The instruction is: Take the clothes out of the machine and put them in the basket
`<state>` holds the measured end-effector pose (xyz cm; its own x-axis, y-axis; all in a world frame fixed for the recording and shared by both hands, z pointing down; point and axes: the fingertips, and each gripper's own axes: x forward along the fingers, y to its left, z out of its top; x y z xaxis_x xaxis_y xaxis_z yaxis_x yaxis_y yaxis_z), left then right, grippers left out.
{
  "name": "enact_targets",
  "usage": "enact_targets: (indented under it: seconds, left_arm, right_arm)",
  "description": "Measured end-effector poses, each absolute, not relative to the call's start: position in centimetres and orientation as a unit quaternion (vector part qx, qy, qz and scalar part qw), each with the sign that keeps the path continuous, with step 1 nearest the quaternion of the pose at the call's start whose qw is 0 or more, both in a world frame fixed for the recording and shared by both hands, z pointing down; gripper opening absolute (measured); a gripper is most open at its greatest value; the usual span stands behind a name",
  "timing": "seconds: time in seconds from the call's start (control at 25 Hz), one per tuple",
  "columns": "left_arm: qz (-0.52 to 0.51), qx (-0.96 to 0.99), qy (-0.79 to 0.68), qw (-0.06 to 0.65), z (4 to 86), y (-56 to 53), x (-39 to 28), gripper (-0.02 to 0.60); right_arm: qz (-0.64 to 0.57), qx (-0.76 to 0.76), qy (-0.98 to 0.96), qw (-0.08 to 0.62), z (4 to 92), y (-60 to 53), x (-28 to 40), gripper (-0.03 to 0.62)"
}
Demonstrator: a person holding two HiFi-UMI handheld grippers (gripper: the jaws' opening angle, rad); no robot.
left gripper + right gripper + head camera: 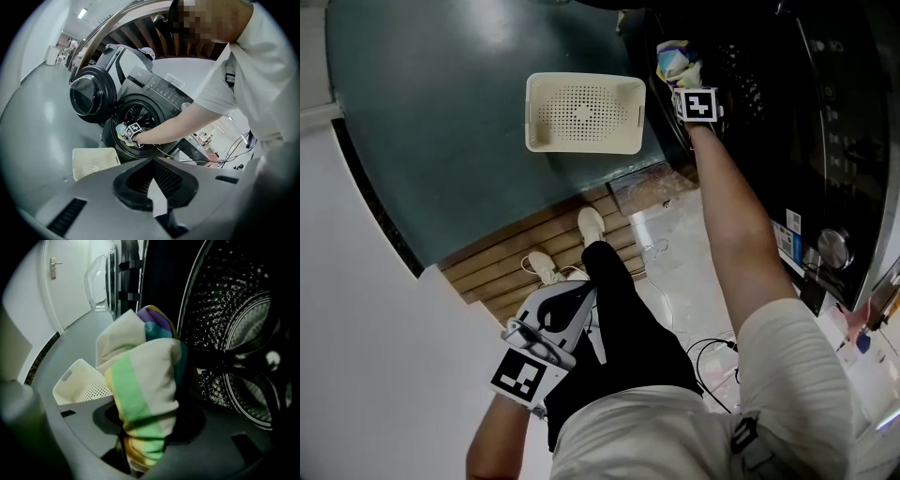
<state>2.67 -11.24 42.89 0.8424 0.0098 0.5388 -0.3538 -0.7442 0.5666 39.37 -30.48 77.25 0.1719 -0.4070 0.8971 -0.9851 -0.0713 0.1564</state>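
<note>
A striped cloth in white, green, yellow and purple hangs at the mouth of the dark washing machine. My right gripper is shut on it, and the jaws stand just outside the perforated drum. In the head view the right gripper holds that cloth at the machine's opening, beside the cream perforated basket on the floor. My left gripper hangs low by the person's leg, shut with nothing in it. From the left gripper view, the basket sits left of the machine.
The machine's round door stands swung open to the left. The basket looks empty. Black cables lie on the pale floor by the person's legs. A white shoe stands on the wooden strip.
</note>
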Motion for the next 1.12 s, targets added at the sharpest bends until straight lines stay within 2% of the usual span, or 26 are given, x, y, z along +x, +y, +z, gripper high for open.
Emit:
enact_targets:
  seconds: [0.2,0.52,1.12]
  left_arm:
    - [0.260,0.900,-0.094,0.337,42.6,-11.3,2.6,-0.003]
    - [0.253,0.906,-0.088,0.328,41.0,-10.8,2.4,-0.003]
    - [0.233,0.921,-0.084,0.301,37.8,-10.0,0.4,-0.003]
  right_arm:
    - [0.327,0.662,-0.527,0.420,75.7,-30.2,39.5,0.163]
    - [0.313,0.679,-0.521,0.411,72.4,-29.3,38.3,0.152]
    - [0.264,0.697,-0.582,0.326,61.9,-30.1,32.1,0.144]
